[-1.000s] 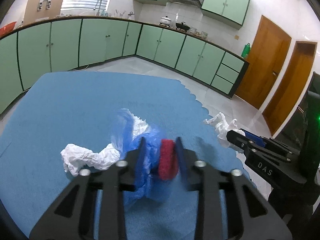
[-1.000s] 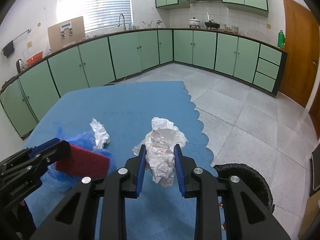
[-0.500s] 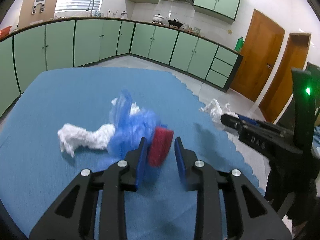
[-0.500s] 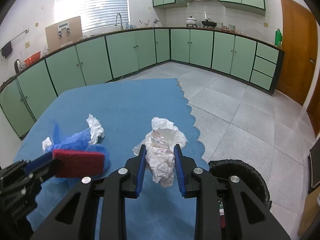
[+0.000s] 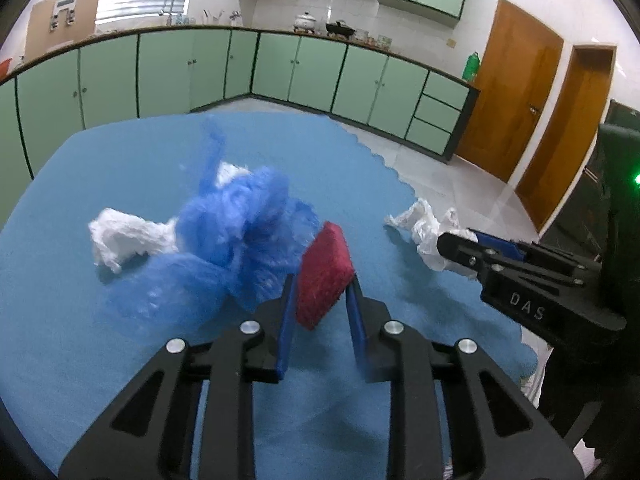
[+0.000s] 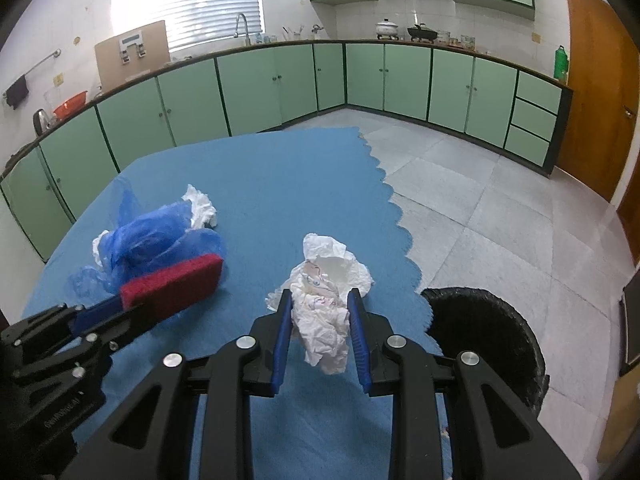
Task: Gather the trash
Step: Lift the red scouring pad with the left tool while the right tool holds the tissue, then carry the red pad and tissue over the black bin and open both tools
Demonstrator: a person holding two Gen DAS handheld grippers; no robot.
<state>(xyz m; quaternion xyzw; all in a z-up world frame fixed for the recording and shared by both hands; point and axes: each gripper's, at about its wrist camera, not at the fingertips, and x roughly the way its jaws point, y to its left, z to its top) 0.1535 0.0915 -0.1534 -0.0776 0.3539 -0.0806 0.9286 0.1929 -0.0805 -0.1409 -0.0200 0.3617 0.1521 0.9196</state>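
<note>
Two grippers: each carries one piece of trash over the blue cloth (image 5: 120, 360)
Left wrist view: left gripper (image 5: 320, 308) closing its jaws on a red sponge (image 5: 325, 274), tilted between the pads; blue plastic bag (image 5: 240, 240) and white paper wad (image 5: 120, 238) lie on the cloth just beyond the sponge
Right wrist view: right gripper (image 6: 319, 316) clamped on a crumpled white tissue (image 6: 326, 304), held above the cloth's scalloped edge; black bin (image 6: 486, 336) stands on the floor just right of that edge
</note>
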